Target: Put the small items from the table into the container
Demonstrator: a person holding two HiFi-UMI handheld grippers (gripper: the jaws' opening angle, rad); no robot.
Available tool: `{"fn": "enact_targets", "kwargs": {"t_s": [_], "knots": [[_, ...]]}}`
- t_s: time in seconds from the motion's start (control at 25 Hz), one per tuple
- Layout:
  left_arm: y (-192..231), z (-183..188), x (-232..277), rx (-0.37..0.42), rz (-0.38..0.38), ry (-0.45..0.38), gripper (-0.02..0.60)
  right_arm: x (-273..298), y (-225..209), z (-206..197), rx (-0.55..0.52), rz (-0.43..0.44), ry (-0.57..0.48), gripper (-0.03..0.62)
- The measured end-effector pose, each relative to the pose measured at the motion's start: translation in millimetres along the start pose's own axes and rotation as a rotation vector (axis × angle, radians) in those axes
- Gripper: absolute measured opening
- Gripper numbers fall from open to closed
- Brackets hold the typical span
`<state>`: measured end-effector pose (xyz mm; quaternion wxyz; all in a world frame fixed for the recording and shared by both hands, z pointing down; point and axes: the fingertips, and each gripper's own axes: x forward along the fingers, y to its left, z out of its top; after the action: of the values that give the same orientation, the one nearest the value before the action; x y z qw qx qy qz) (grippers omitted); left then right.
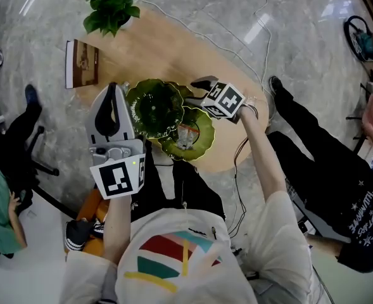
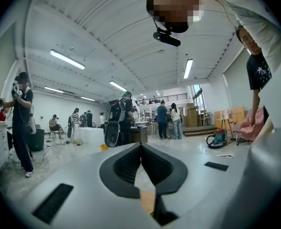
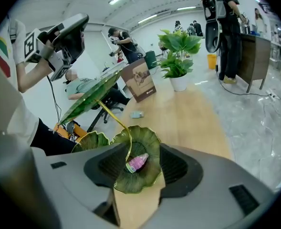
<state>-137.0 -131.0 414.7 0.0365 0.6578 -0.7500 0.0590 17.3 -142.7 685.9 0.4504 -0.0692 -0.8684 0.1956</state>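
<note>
Hovering my right gripper (image 3: 140, 170) over the lowest tier of the green, gold-rimmed, leaf-shaped glass container (image 3: 152, 140), I have it tilted down to look straight into the bowl. Its fingers (image 3: 181, 166) stand apart, pinching nothing. The small pink bottle-like item (image 3: 137, 162) lies in that leaf below the gap, so I judge that one delivered. My left gripper (image 2: 140, 149) is raised and level, fingers (image 2: 123, 168) together on nothing (parked, I'd say, to give the right one room). Count: three leaf tiers on one gold stem and one pink item inside. One small pale item (image 3: 136, 114) lies on the oval wooden worktop (image 3: 192, 113) near the one brown standing booklet (image 3: 139, 80), likely my next pick. One potted green plant (image 3: 178, 56).
</note>
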Motion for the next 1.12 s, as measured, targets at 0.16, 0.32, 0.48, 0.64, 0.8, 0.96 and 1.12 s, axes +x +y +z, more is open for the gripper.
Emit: {"fn": "enact_targets", "kwargs": {"t_s": [0.16, 0.32, 0.48, 0.64, 0.8, 0.96, 1.12], "knots": [[0, 15, -5, 0.002, -0.01, -0.022, 0.009, -16, -1, 13, 0.001, -0.045, -0.03, 0.206], [0, 31, -11, 0.004, -0.027, -0.056, 0.009, -36, -1, 32, 0.014, -0.118, -0.085, 0.206], [-4, 52, -26, 0.005, -0.044, -0.082, 0.009, -68, 10, 47, -0.012, -0.236, -0.145, 0.202], [-5, 86, -43, 0.003, -0.063, -0.126, 0.009, -127, 19, 73, 0.069, -0.422, -0.298, 0.024], [-2, 115, -56, 0.011, -0.077, -0.185, 0.009, -196, 39, 112, 0.134, -0.59, -0.512, 0.014], [-3, 134, -68, 0.003, -0.1, -0.223, 0.009, -250, 79, 131, 0.264, -0.701, -0.709, 0.014], [-9, 147, -80, 0.006, -0.138, -0.258, 0.009, -281, 136, 144, 0.272, -0.784, -0.848, 0.014]]}}
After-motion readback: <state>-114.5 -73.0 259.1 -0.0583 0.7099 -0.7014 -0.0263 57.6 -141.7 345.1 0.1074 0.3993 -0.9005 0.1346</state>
